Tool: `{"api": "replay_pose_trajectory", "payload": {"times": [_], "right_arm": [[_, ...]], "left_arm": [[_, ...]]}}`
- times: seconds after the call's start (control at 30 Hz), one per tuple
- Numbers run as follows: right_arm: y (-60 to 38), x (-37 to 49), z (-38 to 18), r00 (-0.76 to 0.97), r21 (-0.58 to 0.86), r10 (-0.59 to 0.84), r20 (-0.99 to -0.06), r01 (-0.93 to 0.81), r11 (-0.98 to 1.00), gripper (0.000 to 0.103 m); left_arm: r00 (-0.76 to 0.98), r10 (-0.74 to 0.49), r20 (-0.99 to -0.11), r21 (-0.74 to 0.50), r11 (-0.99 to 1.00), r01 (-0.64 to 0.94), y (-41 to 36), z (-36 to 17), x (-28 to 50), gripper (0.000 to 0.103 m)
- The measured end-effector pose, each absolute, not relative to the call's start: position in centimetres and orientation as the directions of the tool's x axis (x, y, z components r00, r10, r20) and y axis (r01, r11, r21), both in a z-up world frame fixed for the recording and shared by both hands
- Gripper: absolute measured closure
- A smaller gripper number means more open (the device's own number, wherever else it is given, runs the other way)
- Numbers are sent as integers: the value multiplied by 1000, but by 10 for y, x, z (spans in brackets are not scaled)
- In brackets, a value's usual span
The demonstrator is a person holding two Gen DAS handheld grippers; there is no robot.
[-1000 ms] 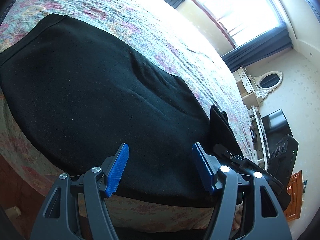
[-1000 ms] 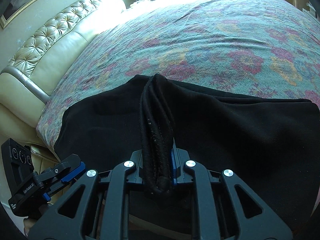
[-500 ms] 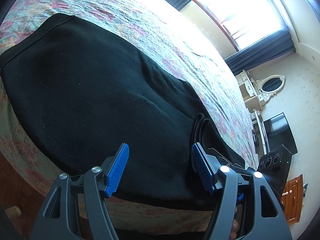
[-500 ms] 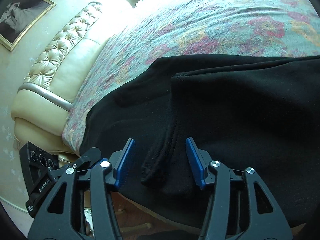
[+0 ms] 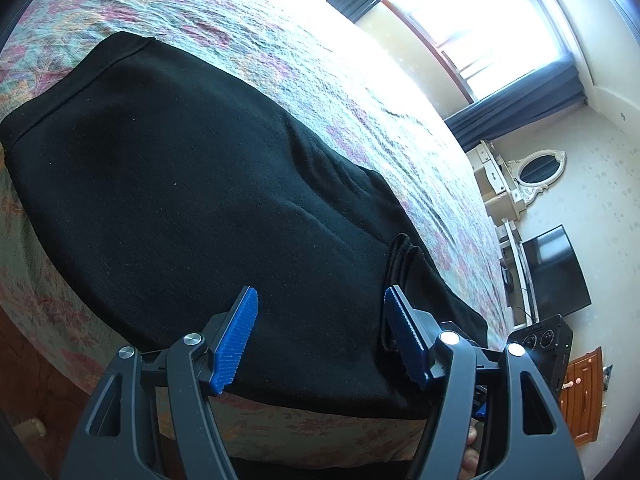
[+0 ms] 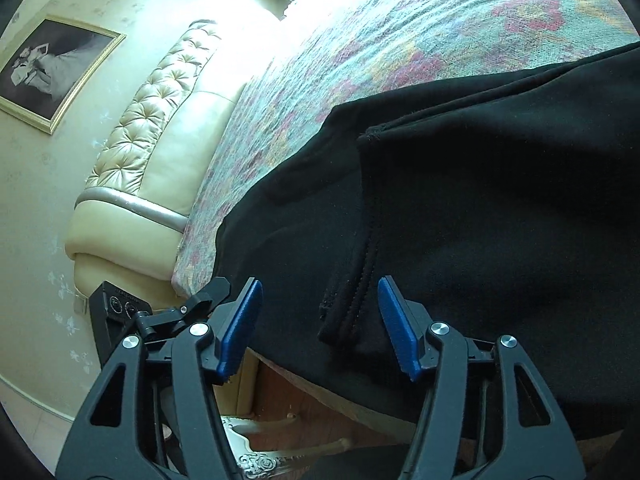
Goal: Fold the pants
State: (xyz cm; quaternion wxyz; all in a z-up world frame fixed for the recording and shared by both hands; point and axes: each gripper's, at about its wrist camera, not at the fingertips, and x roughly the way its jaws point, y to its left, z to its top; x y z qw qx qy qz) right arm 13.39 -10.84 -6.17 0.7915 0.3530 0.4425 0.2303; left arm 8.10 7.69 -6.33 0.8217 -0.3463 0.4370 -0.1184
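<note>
Black pants [image 5: 200,184] lie flat along the near edge of a bed. Their hemmed end is at the far left in the left wrist view. A folded-over layer with a stitched edge [image 6: 368,256] lies on top in the right wrist view. My left gripper [image 5: 320,340] is open and empty, just above the near edge of the pants. My right gripper [image 6: 320,324] is open and empty, with the stitched edge of the pants [image 6: 500,200] lying between and below its blue pads. The right gripper's body shows at the right in the left wrist view [image 5: 536,344].
The bed has a floral bedspread [image 5: 320,64]. A tufted cream headboard [image 6: 152,128] stands at the left in the right wrist view. A window [image 5: 480,12], a dresser with mirror [image 5: 532,168] and a TV [image 5: 556,268] are beyond the bed. The bed's carved wooden frame [image 6: 280,448] is below.
My right gripper was shut on a bunched fold of the pants a second ago. It has opened and let the fold drop flat, then drawn back a little. My left gripper stayed open.
</note>
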Motion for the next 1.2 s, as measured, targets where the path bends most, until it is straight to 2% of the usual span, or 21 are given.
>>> {"api": "replay_pose_trajectory", "payload": {"times": [0.1,0.17,0.33,0.47,0.57,0.77,0.83,0.97,1.0,1.03,1.07,1.1,1.2], "right_arm": [[-117,122,-49,501,773,698,-511,-87,628,43],[-125,109,-42,510,767,700,-500,-113,632,39],[-143,81,-40,521,778,705,-482,-115,617,38],[-146,66,-49,503,786,711,-491,-96,610,38],[-145,59,-56,475,786,719,-507,-85,612,38],[-141,52,-68,433,790,730,-529,-63,610,37],[-136,53,-71,420,789,734,-533,-65,611,37],[-125,55,-76,400,807,756,-518,-62,587,37],[-123,56,-76,396,808,759,-517,-66,585,37],[-121,56,-76,392,808,762,-516,-70,584,37],[-119,56,-77,387,809,764,-516,-72,583,37],[-117,56,-77,382,811,767,-515,-73,580,37],[-116,56,-79,375,810,767,-521,-66,583,37]], "left_arm": [[604,-555,-572,-741,665,-91,117,-61,79,38],[626,-549,-554,-753,651,-95,155,-58,77,38],[675,-447,-587,-702,696,-149,250,-62,83,38],[653,-480,-586,-729,664,-166,297,-80,103,38],[610,-501,-614,-716,678,-164,309,-93,119,38],[550,-596,-585,-740,670,-61,297,-104,142,37],[540,-617,-572,-744,668,-25,289,-103,147,28],[525,-655,-543,-774,634,-10,285,-102,157,27],[527,-660,-535,-777,630,0,282,-101,158,29],[521,-672,-527,-781,624,14,278,-101,160,45],[506,-680,-531,-782,623,18,270,-102,165,69],[488,-677,-551,-774,633,4,268,-106,169,78],[501,-671,-547,-782,623,-20,268,-116,168,84]]}}
